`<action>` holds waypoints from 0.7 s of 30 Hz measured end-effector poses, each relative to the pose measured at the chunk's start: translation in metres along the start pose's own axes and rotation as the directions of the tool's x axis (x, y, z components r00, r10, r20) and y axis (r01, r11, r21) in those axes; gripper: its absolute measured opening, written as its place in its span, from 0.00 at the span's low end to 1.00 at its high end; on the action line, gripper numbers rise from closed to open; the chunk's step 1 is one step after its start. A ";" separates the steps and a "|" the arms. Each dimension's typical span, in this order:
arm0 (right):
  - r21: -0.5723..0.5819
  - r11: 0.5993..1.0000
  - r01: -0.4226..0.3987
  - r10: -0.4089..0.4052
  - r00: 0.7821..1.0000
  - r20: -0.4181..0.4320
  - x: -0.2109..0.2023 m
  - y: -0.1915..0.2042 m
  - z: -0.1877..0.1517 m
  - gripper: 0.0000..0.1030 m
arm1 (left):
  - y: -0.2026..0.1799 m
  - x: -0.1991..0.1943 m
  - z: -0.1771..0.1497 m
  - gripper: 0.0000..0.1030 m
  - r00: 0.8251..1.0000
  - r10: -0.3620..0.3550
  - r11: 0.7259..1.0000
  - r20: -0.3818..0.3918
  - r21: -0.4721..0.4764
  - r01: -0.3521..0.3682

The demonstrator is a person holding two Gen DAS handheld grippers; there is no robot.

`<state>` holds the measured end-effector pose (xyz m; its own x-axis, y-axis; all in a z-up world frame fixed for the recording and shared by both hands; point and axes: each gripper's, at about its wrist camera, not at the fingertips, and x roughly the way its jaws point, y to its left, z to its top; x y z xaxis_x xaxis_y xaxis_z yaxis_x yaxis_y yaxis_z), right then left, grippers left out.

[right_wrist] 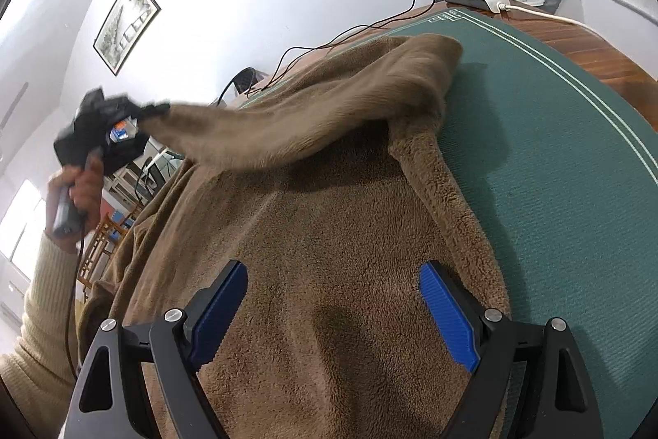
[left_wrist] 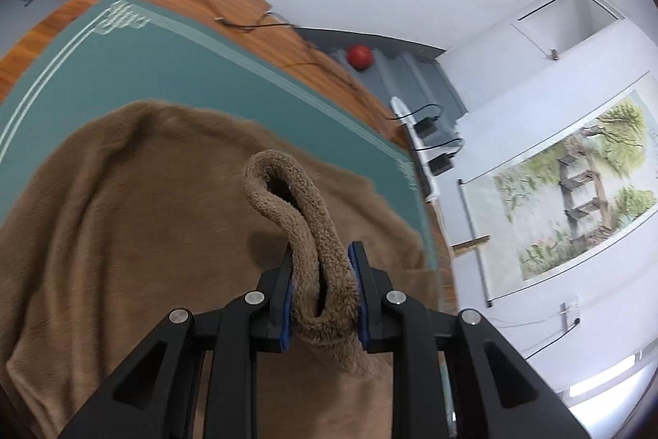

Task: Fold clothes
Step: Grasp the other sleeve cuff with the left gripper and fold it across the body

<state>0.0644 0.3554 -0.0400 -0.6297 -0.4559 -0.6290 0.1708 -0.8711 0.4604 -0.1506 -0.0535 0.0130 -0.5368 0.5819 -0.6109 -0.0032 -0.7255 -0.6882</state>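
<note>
A wooden table (left_wrist: 263,11) carries a green mat (right_wrist: 555,134), and over most of the mat spreads a brown fleece garment (right_wrist: 329,233). Its body lies directly under and ahead of the right gripper (right_wrist: 333,311), whose blue pads stand wide apart with nothing between them, hovering just above the pile. To that gripper's left, a hand (right_wrist: 80,188) carries the left gripper (left_wrist: 320,291), clamped on a thick rolled edge (left_wrist: 288,192) of the fleece. From it a sleeve-like flap (right_wrist: 288,122) stretches taut toward the garment's far corner. In the left wrist view the rolled edge loops up ahead of the pads and sags below them.

The risk, as I judge it, is drag. With nothing pinning the body, a pull on the flap may shift the whole garment across the mat. The bulky roll could also slide out of the narrow clamp and leave a crooked fold.
</note>
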 end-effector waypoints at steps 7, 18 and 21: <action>-0.018 0.999 0.028 -0.029 1.000 -0.008 0.003 0.004 0.000 0.85 | 0.034 -0.013 -0.027 0.25 0.996 0.082 0.995 0.037 0.054 -0.084; -0.112 0.985 0.130 -0.132 0.991 -0.009 -0.013 0.013 0.021 0.85 | 0.055 -0.013 -0.050 0.25 0.994 0.109 0.989 0.009 0.103 -0.109; -0.193 0.953 0.234 -0.228 0.972 0.054 -0.026 0.022 0.044 0.85 | 0.033 -0.009 -0.050 0.27 0.996 0.093 0.982 0.002 0.163 -0.092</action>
<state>0.0512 0.3556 0.0138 -0.6921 -0.2351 -0.6825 0.1618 -0.9719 0.1707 -0.1039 -0.0638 -0.0238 -0.5361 0.5116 -0.6715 -0.0916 -0.8260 -0.5562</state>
